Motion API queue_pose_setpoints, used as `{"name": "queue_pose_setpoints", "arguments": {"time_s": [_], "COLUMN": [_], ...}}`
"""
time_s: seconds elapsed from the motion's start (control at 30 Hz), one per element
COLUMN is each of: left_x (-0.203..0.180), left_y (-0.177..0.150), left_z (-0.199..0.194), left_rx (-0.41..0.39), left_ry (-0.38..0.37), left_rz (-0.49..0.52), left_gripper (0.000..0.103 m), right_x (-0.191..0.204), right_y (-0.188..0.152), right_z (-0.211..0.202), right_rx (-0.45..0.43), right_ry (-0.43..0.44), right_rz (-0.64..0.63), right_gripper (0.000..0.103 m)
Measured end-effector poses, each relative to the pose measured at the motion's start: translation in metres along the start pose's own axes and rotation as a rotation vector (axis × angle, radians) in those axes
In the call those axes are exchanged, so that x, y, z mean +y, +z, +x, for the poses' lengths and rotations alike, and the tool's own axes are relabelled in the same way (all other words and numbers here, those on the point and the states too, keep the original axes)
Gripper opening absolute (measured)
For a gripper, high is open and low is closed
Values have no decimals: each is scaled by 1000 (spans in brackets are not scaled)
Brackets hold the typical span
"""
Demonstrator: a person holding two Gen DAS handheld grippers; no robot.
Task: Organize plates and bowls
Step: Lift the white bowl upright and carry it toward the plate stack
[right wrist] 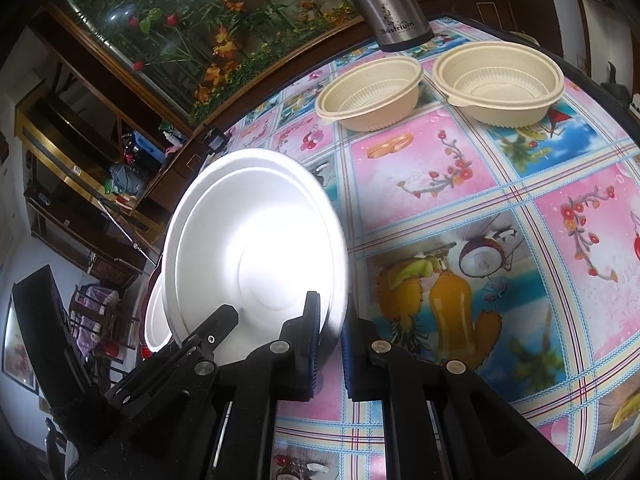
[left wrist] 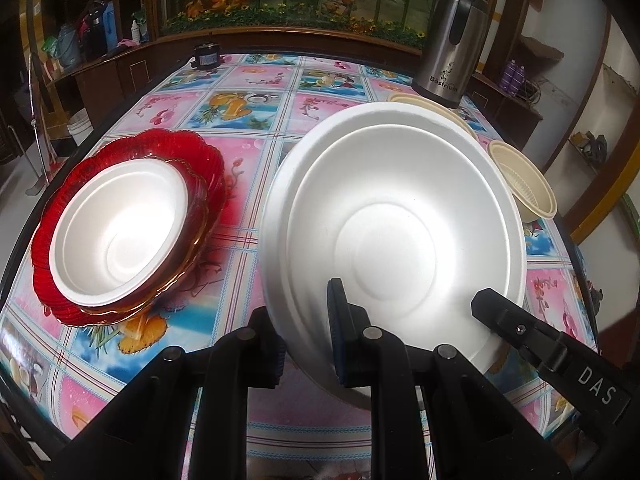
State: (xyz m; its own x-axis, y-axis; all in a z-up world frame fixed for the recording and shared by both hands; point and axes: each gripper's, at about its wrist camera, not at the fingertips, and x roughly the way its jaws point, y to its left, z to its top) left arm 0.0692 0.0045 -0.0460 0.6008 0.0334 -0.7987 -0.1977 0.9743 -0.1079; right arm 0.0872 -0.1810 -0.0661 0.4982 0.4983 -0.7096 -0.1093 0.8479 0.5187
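A white foam bowl [left wrist: 392, 208] [right wrist: 256, 248] hangs tilted above the table; a second rim behind it suggests two nested bowls. My left gripper [left wrist: 300, 320] is shut on its near rim, one finger inside the bowl and one behind. My right gripper [right wrist: 330, 320] is shut on the rim further right, and one of its fingers [left wrist: 492, 308] shows in the left wrist view. To the left, another white foam bowl [left wrist: 120, 232] sits in a stack of red glass plates [left wrist: 200, 160]. Two beige ribbed bowls [right wrist: 372, 96] [right wrist: 500, 80] stand at the far side.
The table wears a colourful fruit-and-flower cloth [right wrist: 460, 184]. A steel thermos jug [left wrist: 452, 48] stands at the far right edge beside the beige bowls. A small black object [left wrist: 206, 56] sits at the far edge. Wooden cabinets and shelves surround the table.
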Motion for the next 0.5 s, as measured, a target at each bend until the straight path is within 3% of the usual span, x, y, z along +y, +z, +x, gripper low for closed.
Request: {"name": "queue_pose_setpoints", "arguments": {"time_s": [0.5], "left_x": [25], "left_y": [3], "left_z": [-16], "left_rx": [-31], "left_ry": [-1], "left_rz": [-54], "left_gripper": [16], "right_x": [26], "right_y": [-3], "right_z": [1], "right_rx": [-1], "right_ry": [27], "right_rz": [-67], "right_gripper": [9]}}
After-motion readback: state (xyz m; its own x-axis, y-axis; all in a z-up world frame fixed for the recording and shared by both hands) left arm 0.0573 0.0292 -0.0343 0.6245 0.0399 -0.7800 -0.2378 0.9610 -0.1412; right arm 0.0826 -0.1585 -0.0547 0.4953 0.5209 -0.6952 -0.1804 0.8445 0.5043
